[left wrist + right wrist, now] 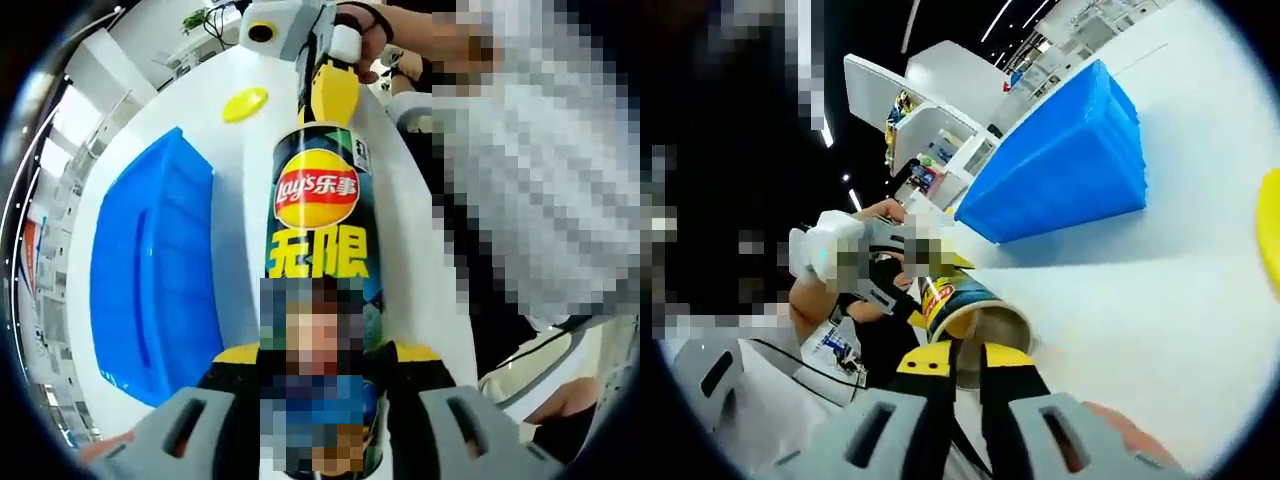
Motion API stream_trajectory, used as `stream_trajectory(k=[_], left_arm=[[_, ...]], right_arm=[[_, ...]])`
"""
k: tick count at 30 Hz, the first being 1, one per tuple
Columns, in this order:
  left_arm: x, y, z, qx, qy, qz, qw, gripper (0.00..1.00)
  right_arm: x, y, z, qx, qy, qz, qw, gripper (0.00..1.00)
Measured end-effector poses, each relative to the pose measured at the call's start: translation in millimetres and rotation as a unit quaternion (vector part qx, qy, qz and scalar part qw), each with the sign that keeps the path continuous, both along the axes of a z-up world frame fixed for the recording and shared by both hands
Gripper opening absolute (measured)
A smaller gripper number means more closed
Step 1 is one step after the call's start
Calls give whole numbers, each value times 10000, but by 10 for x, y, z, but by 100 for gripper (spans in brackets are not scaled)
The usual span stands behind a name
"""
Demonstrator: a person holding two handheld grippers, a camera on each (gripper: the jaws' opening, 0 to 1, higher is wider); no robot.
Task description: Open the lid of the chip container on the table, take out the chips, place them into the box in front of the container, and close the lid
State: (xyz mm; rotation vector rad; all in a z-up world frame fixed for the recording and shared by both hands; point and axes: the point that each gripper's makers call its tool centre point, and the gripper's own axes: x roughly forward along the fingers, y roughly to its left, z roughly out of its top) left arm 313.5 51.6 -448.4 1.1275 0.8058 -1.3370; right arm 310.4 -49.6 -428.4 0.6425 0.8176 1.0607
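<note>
White tabletop (240, 190): blue box (150, 290) left, yellow lid (245, 103) already off. Left gripper (320, 400) jaws pinching the chip can (318, 230); right gripper (960, 365) jaws nearly pressed together at its open mouth. Advice: hold the can steady, reach in straight. Right gripper view shows the can's opening; left gripper view shows label and lid.

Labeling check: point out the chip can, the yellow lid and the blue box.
chip can (316, 190): left gripper view, on the red logo on its side.
yellow lid (245, 103): left gripper view, centre of the lid lying on the table.
blue box (1065, 160): right gripper view, on its long side wall.
</note>
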Motion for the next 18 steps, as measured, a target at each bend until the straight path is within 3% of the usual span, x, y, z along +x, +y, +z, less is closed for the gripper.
stream_trajectory(k=[3, 8, 13, 18], left_arm=[[-13, 3, -3, 33, 3, -25, 10000, 47], [-9, 4, -5, 62, -27, -46, 10000, 47], [-9, 3, -3, 48, -40, -52, 10000, 47], [-4, 4, -4, 63, -13, -72, 10000, 47]], right_arm=[[-6, 1, -2, 133, 159, -44, 9998, 5], [-10, -9, 7, 10, 258, -132, 9996, 1], [-39, -33, -9, -435, 502, -245, 9975, 0], [-84, -97, -4, -796, 432, -326, 9954, 0]])
